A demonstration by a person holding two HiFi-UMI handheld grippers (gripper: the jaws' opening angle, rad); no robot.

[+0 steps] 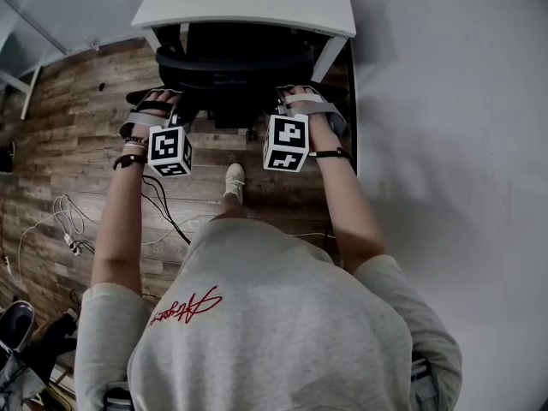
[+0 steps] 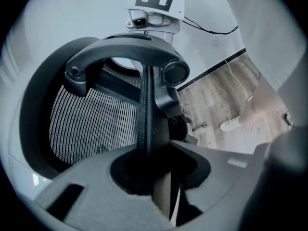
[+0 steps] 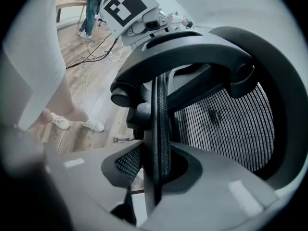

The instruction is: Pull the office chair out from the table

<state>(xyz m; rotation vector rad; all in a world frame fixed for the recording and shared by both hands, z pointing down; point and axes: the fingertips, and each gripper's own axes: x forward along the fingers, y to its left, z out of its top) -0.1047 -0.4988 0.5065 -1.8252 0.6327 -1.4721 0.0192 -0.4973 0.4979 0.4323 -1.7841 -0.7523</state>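
The black office chair (image 1: 229, 62) stands tucked under the white table (image 1: 248, 2), its mesh back toward me. My left gripper (image 1: 164, 103) is shut on the left rim of the backrest, and my right gripper (image 1: 294, 97) is shut on the right rim. In the left gripper view the thin black backrest rim (image 2: 146, 114) runs straight into the closed jaws of the left gripper (image 2: 154, 172), with mesh (image 2: 91, 124) to its left. In the right gripper view the backrest rim (image 3: 159, 124) sits pinched in the right gripper (image 3: 156, 170), beside the mesh (image 3: 226, 124).
A white wall (image 1: 445, 101) runs close along the right of the chair. Cables (image 1: 163, 212) lie on the wood floor (image 1: 77, 144) at my left. My shoe (image 1: 234, 181) is just behind the chair. Another person (image 3: 91, 4) stands far off by a desk.
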